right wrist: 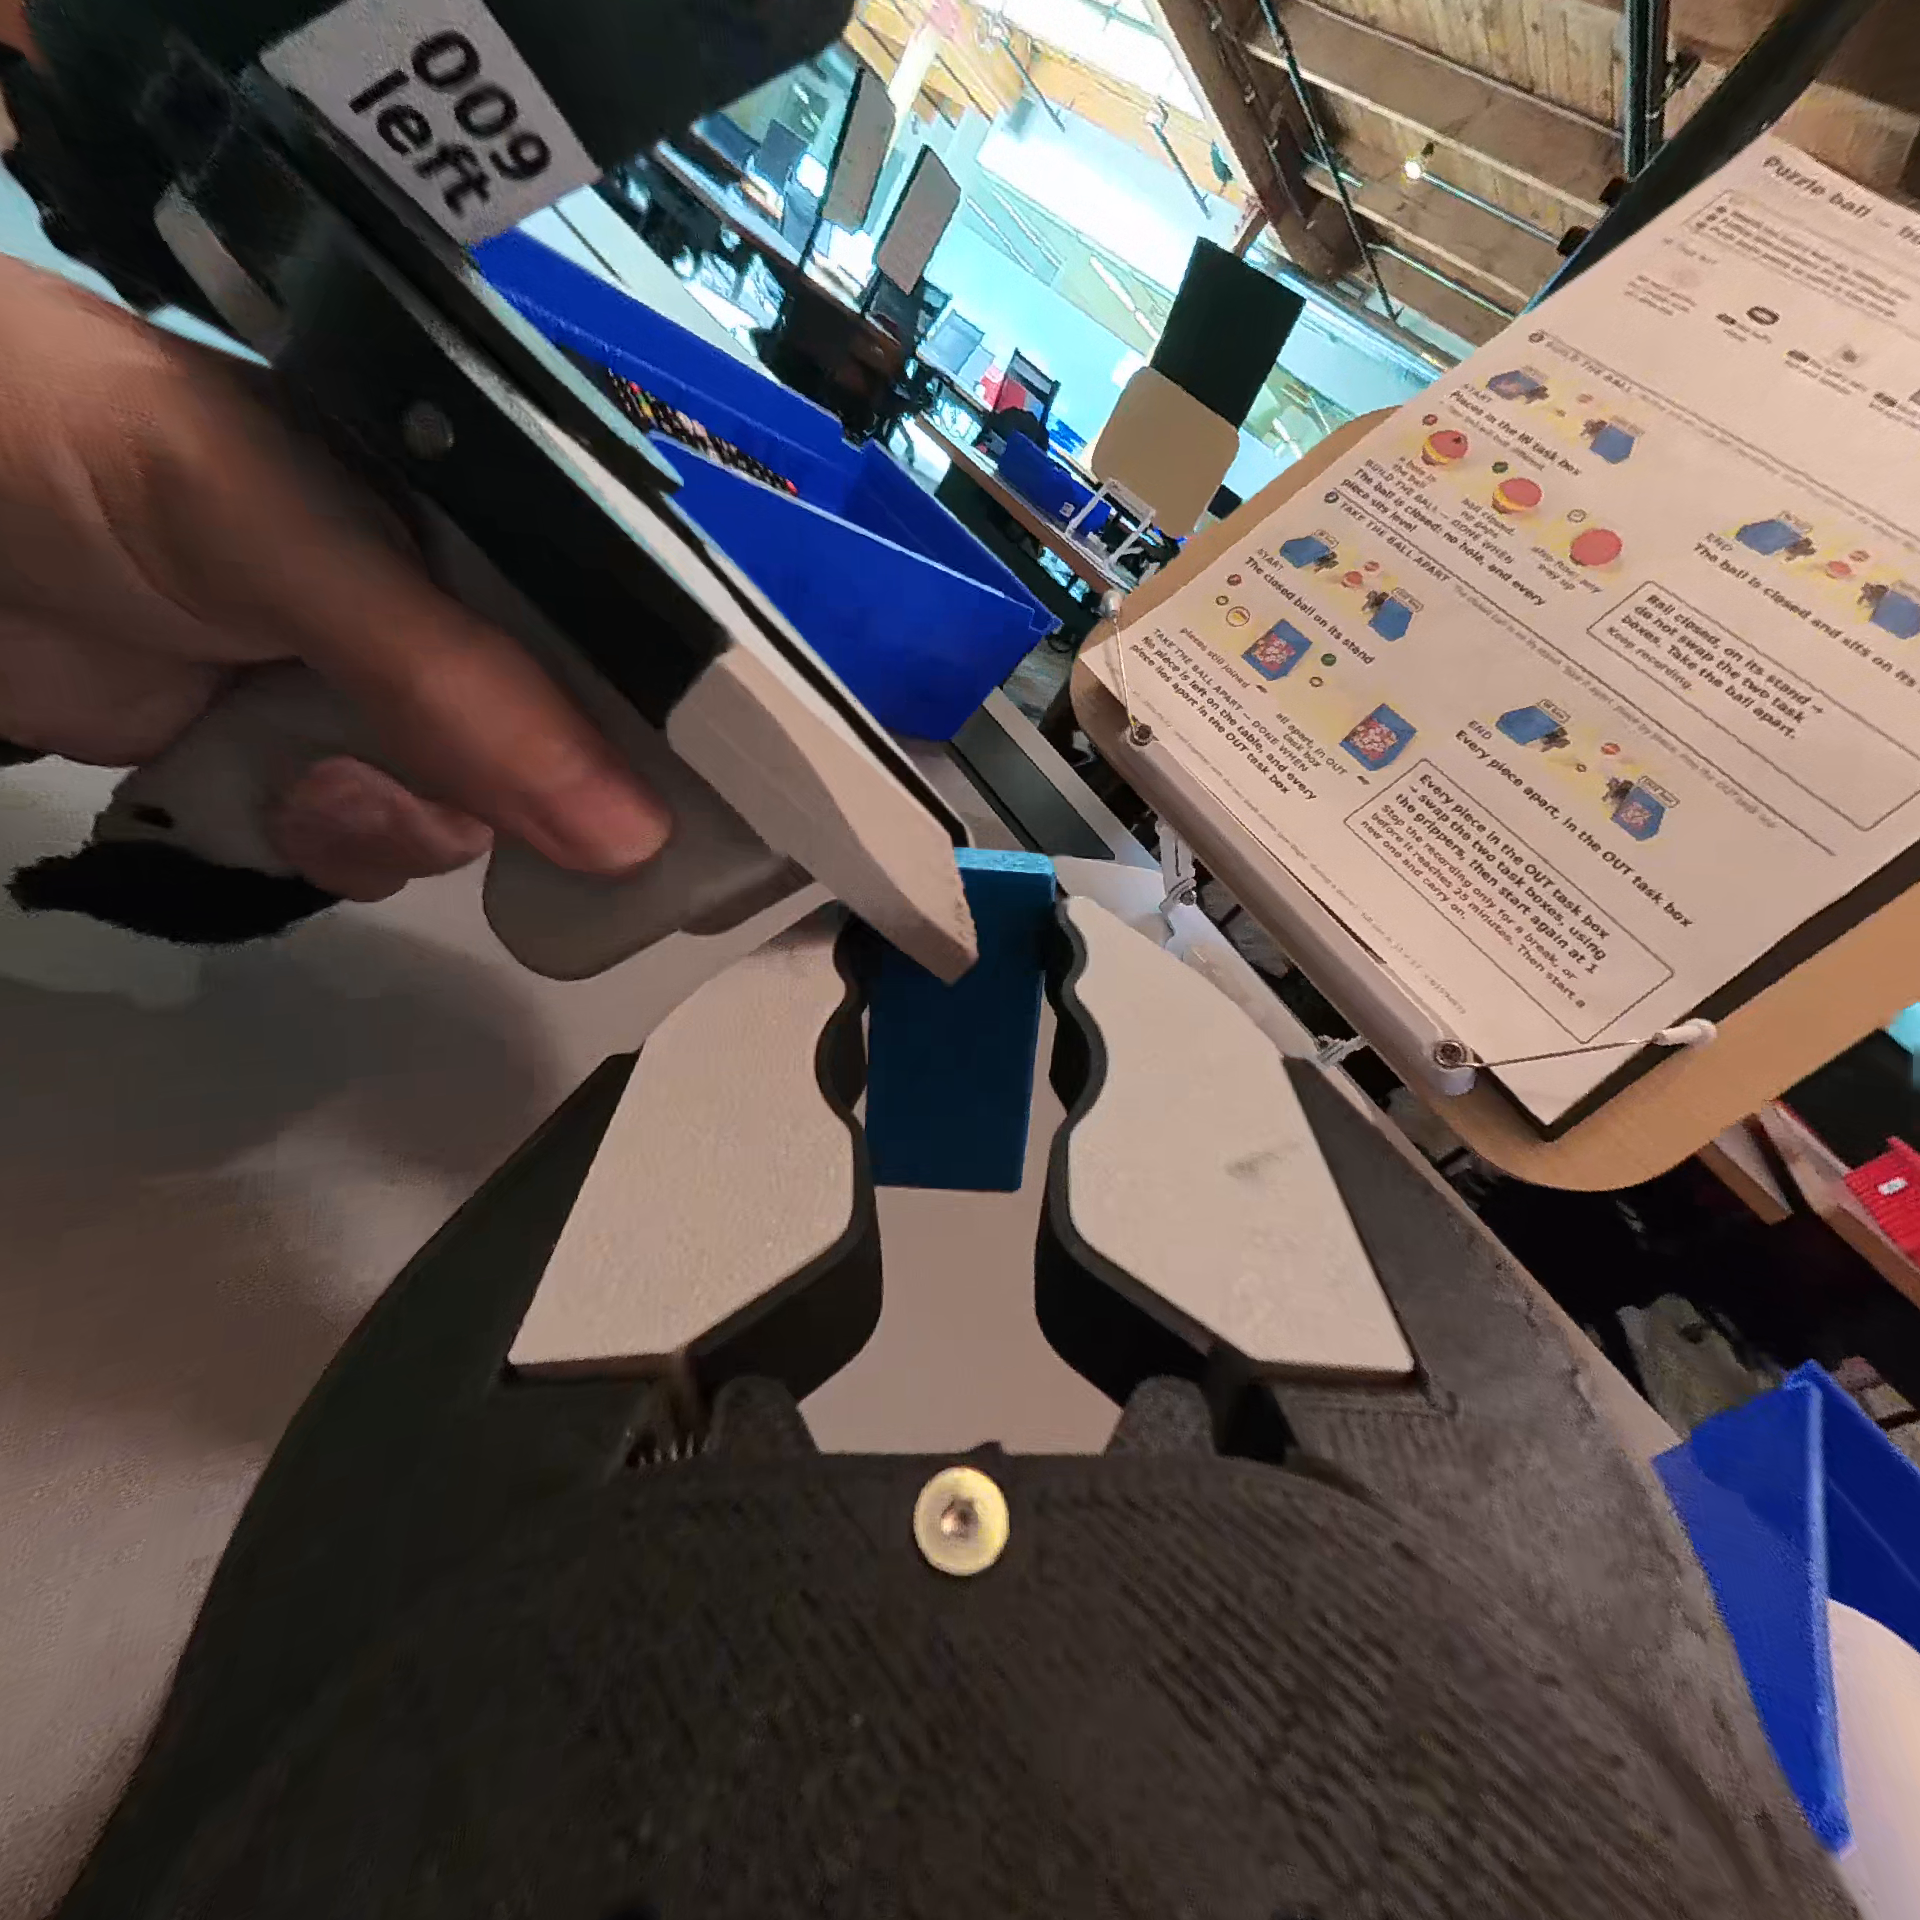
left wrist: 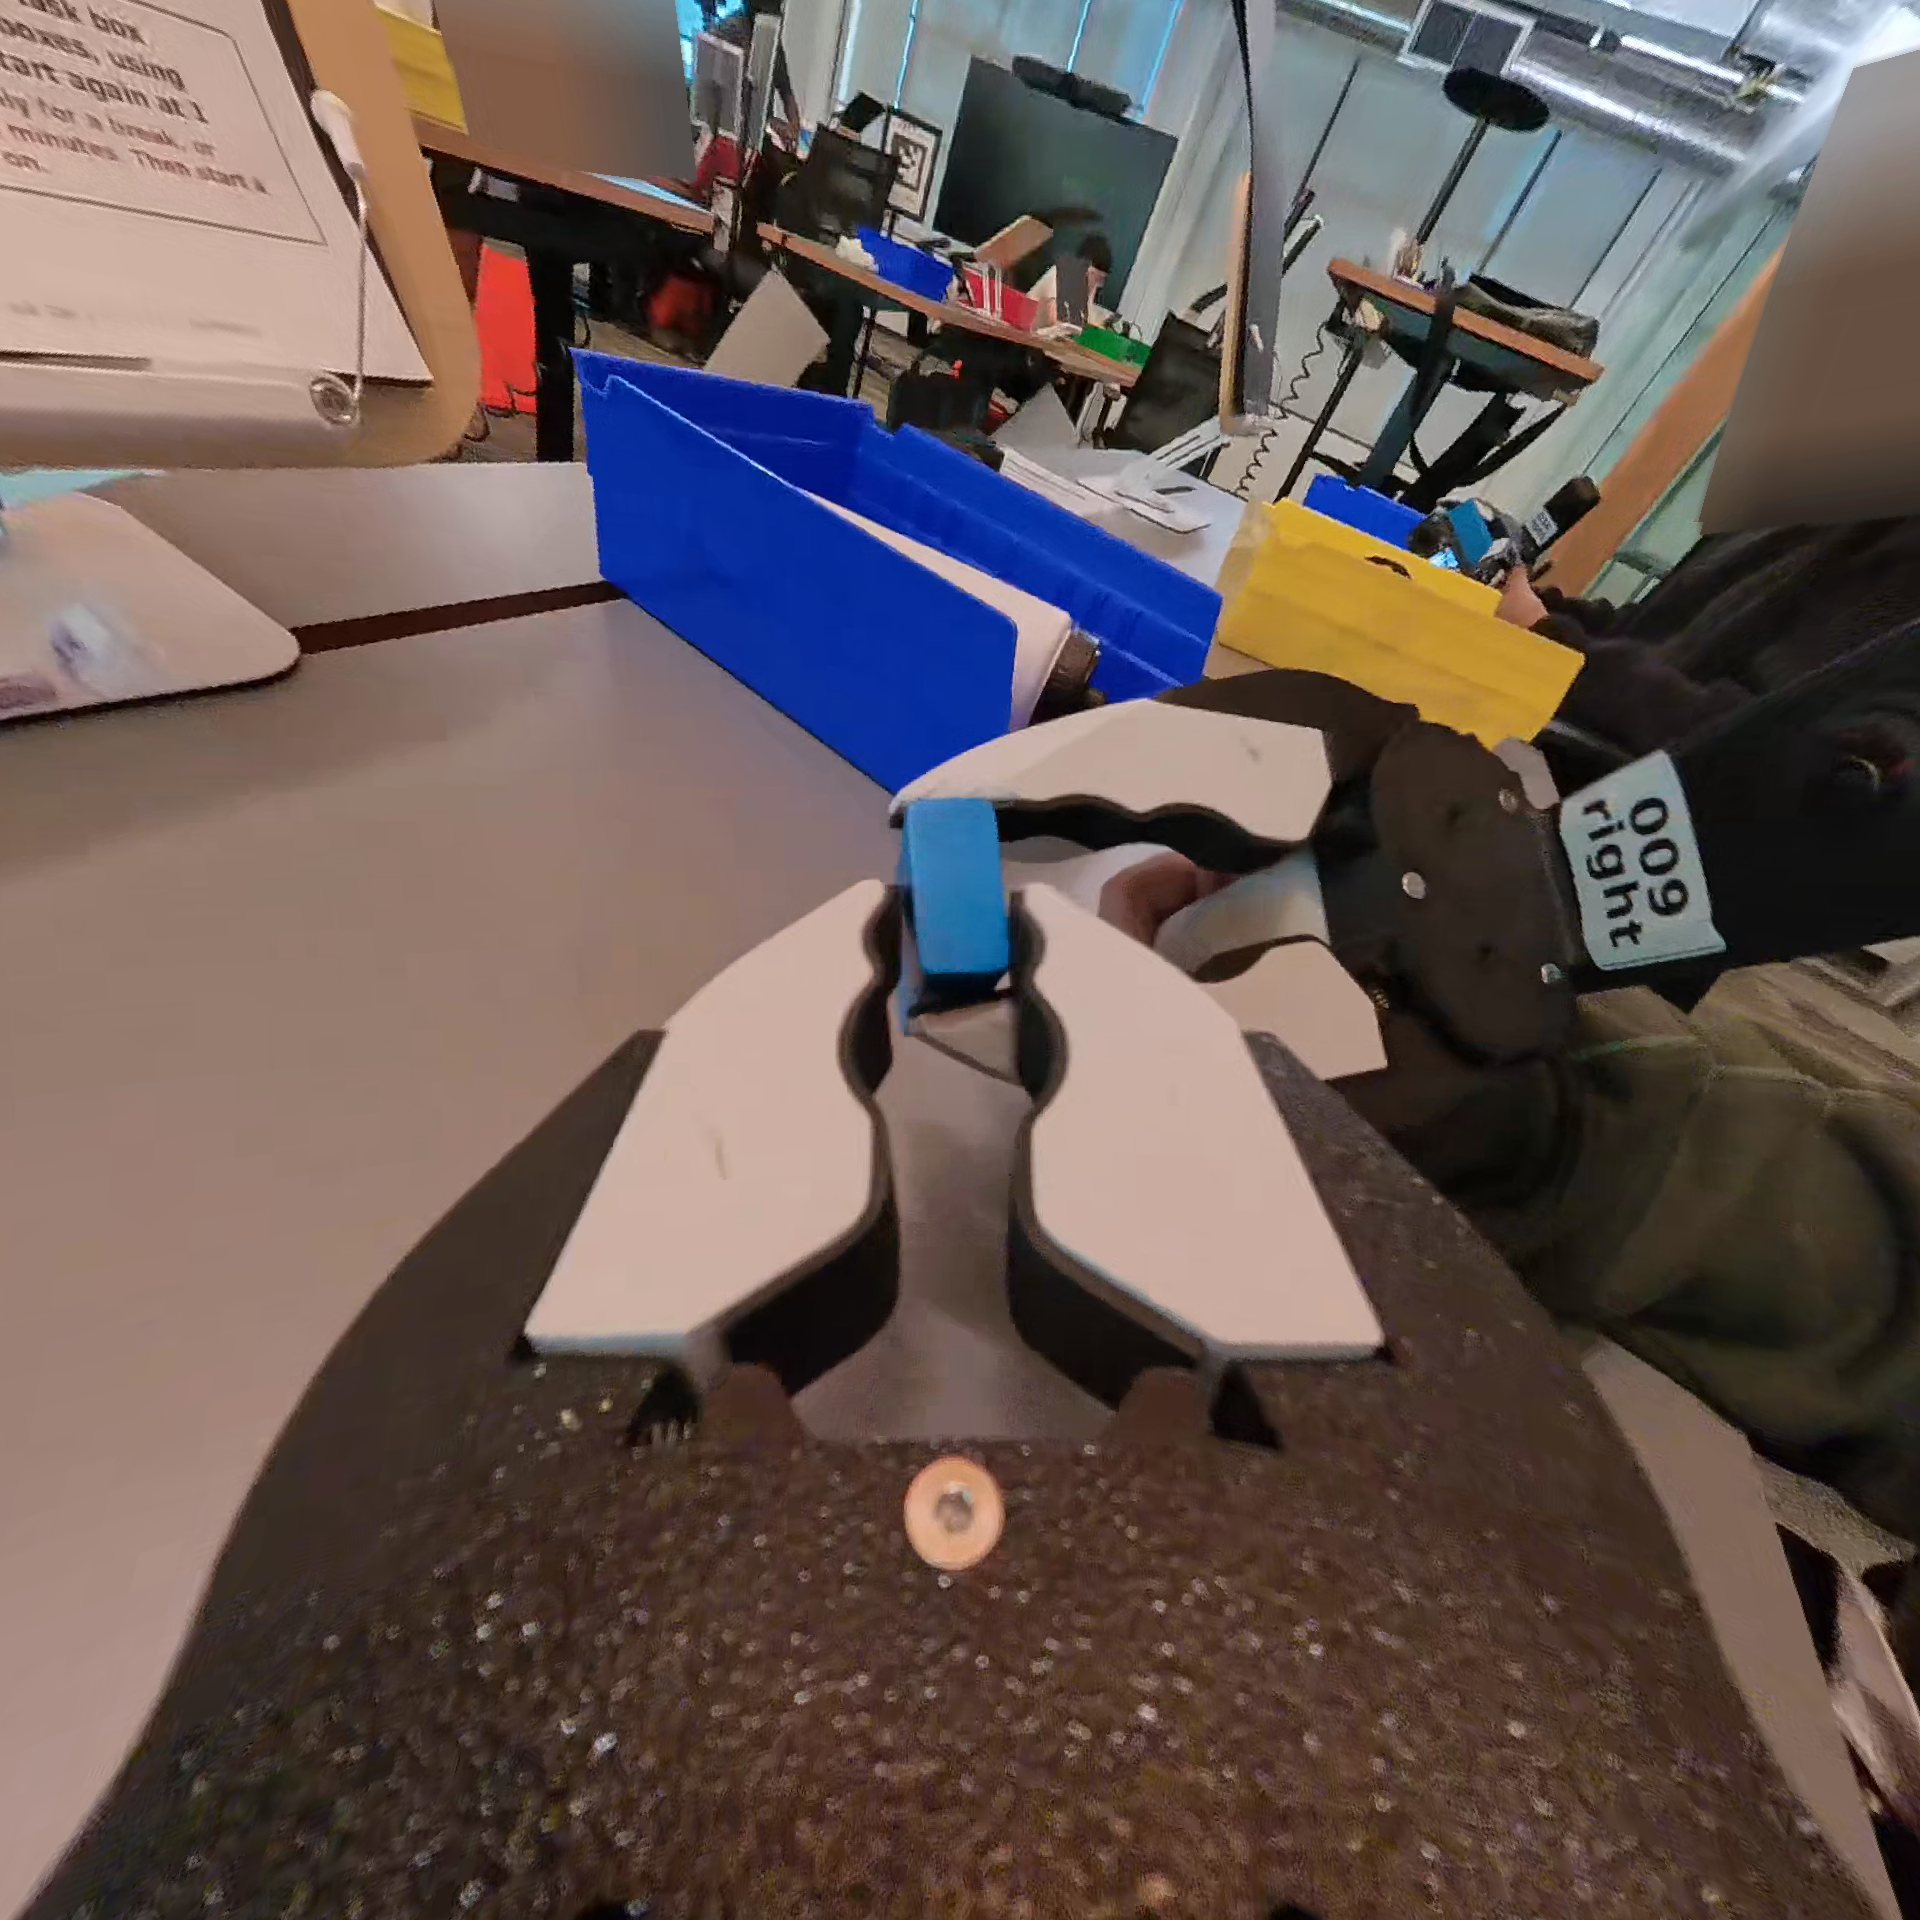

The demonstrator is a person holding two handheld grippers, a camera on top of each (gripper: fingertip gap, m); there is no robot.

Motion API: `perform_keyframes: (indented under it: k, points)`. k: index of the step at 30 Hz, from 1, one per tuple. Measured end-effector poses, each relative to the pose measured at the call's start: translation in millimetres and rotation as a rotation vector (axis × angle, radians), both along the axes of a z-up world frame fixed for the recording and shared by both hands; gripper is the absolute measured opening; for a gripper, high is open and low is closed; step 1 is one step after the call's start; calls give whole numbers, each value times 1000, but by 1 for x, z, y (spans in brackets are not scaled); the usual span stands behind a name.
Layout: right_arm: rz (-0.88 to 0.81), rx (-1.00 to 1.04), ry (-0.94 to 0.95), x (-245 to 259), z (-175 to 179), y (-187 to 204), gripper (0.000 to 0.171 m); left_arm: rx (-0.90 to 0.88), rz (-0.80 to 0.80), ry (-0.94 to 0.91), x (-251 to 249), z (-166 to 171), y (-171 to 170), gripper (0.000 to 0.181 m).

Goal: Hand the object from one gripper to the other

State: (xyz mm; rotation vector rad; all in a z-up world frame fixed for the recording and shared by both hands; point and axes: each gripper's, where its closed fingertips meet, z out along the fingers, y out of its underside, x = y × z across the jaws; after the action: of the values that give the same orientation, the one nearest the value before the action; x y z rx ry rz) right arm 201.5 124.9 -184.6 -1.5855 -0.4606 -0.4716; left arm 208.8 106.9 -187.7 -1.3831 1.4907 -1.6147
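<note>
Blue block (right wrist: 951, 1049): a flat rectangular piece, held above the grey tabletop (left wrist: 312, 883) between the two hand-held grippers; in the left wrist view (left wrist: 956, 899) it stands nearly upright, slightly tilted.
Left hand-held gripper (left wrist: 954, 961): its two white fingers are closed onto the lower end of the blue block, one on each side, touching it.
Right hand-held gripper (right wrist: 954, 997): clamped on the blue block, which sits between its wavy inner pads and sticks out past the fingertips.
Meeting point: in the left wrist view the right hand-held gripper (left wrist: 940, 821) comes in from the right, its upper finger lying over the top of the block; in the right wrist view a finger of the left hand-held gripper (right wrist: 935, 935) crosses in front of the block's upper left part.
Person's hand (right wrist: 260, 623): bare, wrapped around the handle of the left hand-held gripper.
Blue bin (left wrist: 810, 582): beyond the left hand-held gripper's fingertips, on the tabletop.
Yellow bin (left wrist: 1392, 634): just right of the blue bin, behind the right hand-held gripper.
Instruction sheet on a clipboard stand (right wrist: 1558, 665): ahead and to the right of the right hand-held gripper.
</note>
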Motion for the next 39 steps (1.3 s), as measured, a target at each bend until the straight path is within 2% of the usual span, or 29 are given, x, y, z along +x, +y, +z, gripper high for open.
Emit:
perform_keyframes:
  k: [3,6,9,12,15,16,17,20,24,26,28,31,33,35,39]
  points:
    - [-7,-3,-37,1,-3,0,37,28,1,26,0,-4,1,16]
    - [66,7,70,-2,-1,-2,41,-23,4,7,-1,-1,7,16]
    - [175,77,334,0,13,-7,48,-198,-22,-73,-7,13,20,16]
    - [306,135,679,2,27,-12,52,-411,-162,-217,-21,35,23,16]
    - [475,147,985,-3,37,-16,46,-434,-283,-359,-34,47,15,16]
    - [536,142,1041,-8,40,-18,38,-417,-293,-384,-35,48,12,15]
    - [588,128,1064,-14,41,-19,22,-401,-289,-396,-35,48,11,16]
    - [606,84,1067,-17,41,-19,17,-400,-297,-408,-36,49,10,15]
    - [595,0,1144,-12,35,-18,17,-248,-232,-358,-30,38,11,17]
    - [585,-54,1259,-8,30,-16,16,-98,-184,-362,-29,32,12,28]
    - [605,-115,1350,-7,25,-18,16,94,-153,-371,-30,27,12,38]
    - [586,-264,1378,-10,8,-20,16,457,-120,-362,-31,13,13,62]
    - [573,-355,1383,-14,-2,-23,16,686,-143,-360,-34,1,9,67]
    - [595,-396,1425,-18,-5,-25,16,813,-160,-371,-35,-7,5,61]
    - [617,-450,1496,-23,-10,-27,16,848,-209,-360,-35,-13,0,37]
